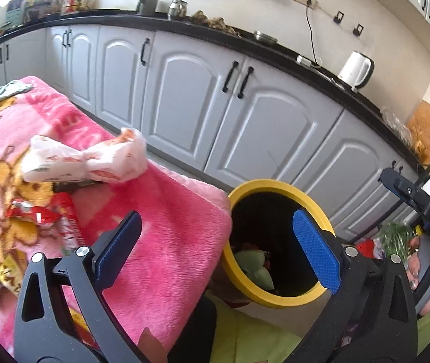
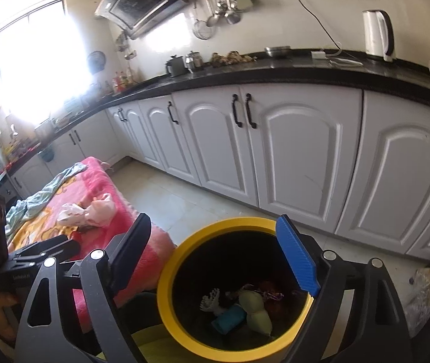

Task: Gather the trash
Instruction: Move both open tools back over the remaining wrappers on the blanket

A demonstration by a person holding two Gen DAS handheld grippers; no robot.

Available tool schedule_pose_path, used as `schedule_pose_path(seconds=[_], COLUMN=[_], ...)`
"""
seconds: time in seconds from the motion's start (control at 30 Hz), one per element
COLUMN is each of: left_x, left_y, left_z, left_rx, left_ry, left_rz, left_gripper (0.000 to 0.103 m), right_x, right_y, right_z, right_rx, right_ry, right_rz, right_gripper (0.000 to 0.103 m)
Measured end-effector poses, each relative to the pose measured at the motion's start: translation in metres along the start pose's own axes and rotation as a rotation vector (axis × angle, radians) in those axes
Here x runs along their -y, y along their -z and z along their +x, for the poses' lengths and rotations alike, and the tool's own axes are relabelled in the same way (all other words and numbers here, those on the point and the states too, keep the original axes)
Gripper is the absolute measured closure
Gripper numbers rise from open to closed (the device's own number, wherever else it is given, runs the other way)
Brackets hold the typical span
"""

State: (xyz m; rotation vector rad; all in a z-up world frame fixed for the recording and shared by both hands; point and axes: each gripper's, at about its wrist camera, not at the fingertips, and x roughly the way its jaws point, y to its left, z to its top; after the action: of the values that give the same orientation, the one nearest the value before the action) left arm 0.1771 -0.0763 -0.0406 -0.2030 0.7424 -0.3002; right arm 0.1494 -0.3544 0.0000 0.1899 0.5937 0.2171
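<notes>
My right gripper [image 2: 219, 257] hangs over the yellow bin [image 2: 166, 284] — jaws released, empty; my left gripper [image 1: 218, 249] also released, near the pink blanket [image 1: 166, 242].

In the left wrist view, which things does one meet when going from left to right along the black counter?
Dark pot → steel jar → steel bowl → white kettle.

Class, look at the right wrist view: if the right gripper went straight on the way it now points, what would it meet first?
Most likely the open mouth of the round yellow-rimmed black trash bin: the open right gripper frames it, empty. Going on, it would probably reach the far inner wall or the trash inside; depth is hard to judge.
</notes>
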Motion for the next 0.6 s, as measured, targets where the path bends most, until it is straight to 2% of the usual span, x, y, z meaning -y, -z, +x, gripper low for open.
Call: schedule_pose_path(seconds=[0.6], left_x=[-0.047], left_y=[-0.005], left_z=[-0.059], left_rx=[0.109], left_ry=[-0.069], left_rz=[-0.094], left_gripper=[0.011], right_x=[-0.064], right_y=[0.003], right_z=[-0.010], right_rx=[0.013], right_ry=[-0.069], right_rz=[-0.145], right_gripper=[0.020])
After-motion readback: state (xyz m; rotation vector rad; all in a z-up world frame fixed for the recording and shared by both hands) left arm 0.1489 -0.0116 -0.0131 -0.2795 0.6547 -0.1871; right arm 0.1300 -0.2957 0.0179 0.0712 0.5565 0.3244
